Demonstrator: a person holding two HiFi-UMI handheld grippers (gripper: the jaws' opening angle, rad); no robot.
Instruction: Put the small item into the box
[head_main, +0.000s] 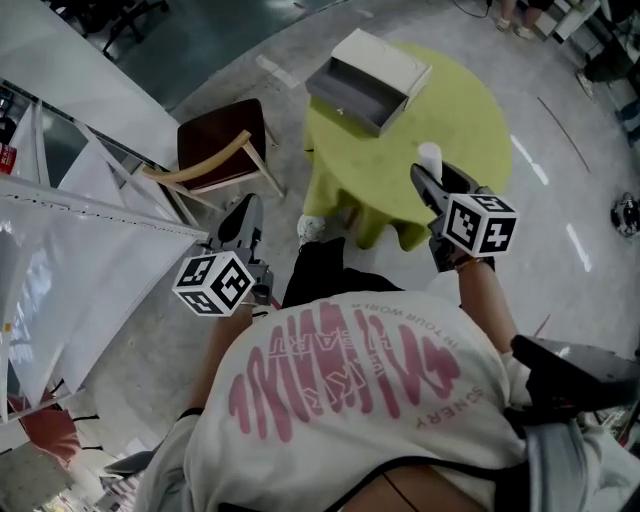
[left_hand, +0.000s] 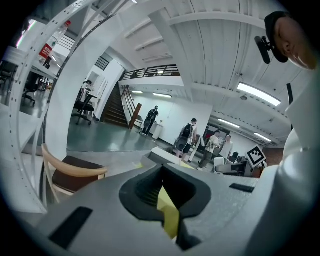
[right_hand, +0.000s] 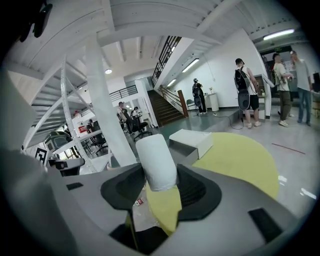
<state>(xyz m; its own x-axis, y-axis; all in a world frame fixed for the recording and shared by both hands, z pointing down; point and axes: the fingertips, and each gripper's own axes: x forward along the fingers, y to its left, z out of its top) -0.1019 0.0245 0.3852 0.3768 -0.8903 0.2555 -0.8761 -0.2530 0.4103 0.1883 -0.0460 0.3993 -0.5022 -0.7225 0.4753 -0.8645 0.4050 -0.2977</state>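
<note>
A small white cylinder-shaped item stands up between the jaws of my right gripper, which is shut on it over the near edge of the round yellow-green table. In the right gripper view the white item fills the jaw hollow, and the box lies ahead on the table. The grey and white box sits open at the table's far left edge. My left gripper hangs over the floor left of the table, jaws together with nothing in them.
A wooden chair with a dark red seat stands left of the table, close to my left gripper. White slanted panels fill the left side. Several people stand in the hall far off. The person's legs are at the table's near edge.
</note>
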